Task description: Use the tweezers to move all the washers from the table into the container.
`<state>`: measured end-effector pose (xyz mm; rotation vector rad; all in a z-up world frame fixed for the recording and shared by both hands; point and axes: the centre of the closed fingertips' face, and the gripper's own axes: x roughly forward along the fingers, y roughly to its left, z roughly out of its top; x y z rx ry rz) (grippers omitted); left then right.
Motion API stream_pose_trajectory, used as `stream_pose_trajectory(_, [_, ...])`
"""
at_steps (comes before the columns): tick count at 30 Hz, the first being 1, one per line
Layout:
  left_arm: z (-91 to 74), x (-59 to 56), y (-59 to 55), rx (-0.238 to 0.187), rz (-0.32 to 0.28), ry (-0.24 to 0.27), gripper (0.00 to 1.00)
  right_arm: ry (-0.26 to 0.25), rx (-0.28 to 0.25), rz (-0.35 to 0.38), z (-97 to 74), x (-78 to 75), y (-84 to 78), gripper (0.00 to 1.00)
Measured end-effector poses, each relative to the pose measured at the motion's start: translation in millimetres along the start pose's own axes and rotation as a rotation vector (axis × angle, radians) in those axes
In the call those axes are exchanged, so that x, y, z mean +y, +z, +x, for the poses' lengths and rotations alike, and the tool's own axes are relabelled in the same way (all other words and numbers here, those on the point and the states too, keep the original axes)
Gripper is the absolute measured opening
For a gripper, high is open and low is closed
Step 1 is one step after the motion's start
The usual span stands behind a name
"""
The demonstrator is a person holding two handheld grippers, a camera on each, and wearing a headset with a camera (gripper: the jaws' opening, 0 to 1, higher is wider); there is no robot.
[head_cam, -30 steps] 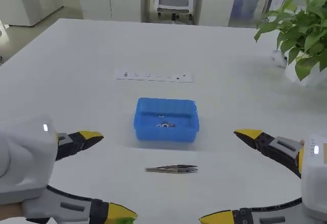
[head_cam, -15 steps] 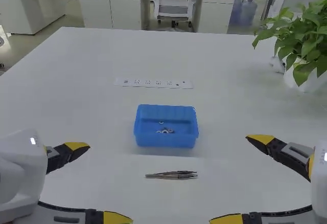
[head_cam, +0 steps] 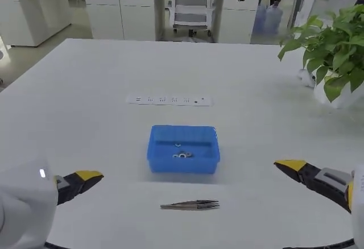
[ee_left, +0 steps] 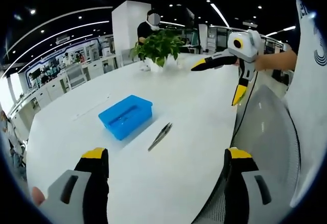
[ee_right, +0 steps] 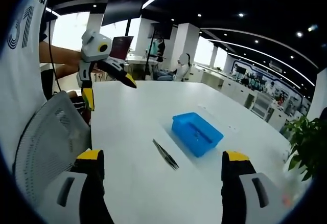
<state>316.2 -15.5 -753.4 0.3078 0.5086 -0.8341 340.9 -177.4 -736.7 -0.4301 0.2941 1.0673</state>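
A blue container sits mid-table with a few small washers inside it. The metal tweezers lie flat on the white table just in front of it, with nothing holding them. My left gripper is open, and one yellow-tipped finger shows at the lower left. My right gripper is open too, its finger at the lower right. Both hang well back from the tweezers and the container, one on each side.
A white power strip lies behind the container. A potted plant stands at the table's far right. An office chair and cabinets are beyond the far edge. A mesh chair back is close by me.
The head view has tilted, so the scene sits lower in the picture. Both grippers have drawn back a little toward me and outward. Tweezers and container stay put.
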Motion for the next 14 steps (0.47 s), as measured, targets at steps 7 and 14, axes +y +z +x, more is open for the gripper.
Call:
stream_pose_trajectory(7, [-4.7,-2.6,0.4,-0.001,-0.004,-0.007,0.99,0.013,0.017,-0.002,2.0,5.0,-1.4,0.97])
stream_pose_trajectory(14, [-10.2,-0.7,2.5,0.001,-0.006,0.002,0.99,0.000,0.010,0.002,-0.1,1.8,2.3,0.95])
